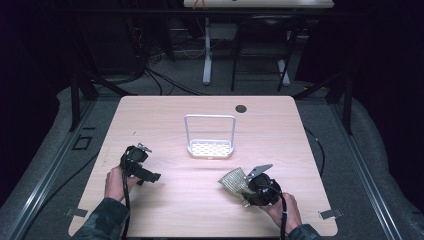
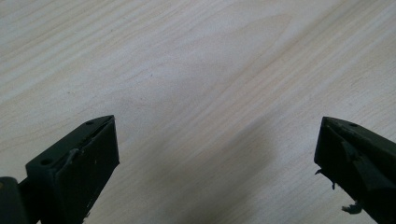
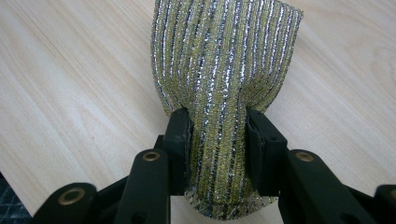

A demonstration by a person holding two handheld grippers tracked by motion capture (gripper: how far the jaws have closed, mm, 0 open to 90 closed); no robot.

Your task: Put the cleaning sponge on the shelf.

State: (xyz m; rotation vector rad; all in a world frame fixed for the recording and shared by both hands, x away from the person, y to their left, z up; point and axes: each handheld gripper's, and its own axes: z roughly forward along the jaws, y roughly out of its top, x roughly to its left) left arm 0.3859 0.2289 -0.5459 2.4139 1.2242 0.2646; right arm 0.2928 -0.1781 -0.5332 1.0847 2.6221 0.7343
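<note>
Right gripper (image 3: 217, 135) fingers clench the glittery scrubbing pad (image 3: 224, 60); lift it level toward the white rack (image 1: 210, 135). Left gripper (image 2: 217, 158) fingers stand released.

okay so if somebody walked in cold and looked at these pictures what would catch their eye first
Most likely the glittery gold-and-silver striped scouring pad, pinched at its middle by the right gripper near the front right of the wooden table. Next, the white wire rack with a perforated base, standing alone at the table's centre. The left gripper is at the front left, its jaws wide apart over bare wood.
</note>
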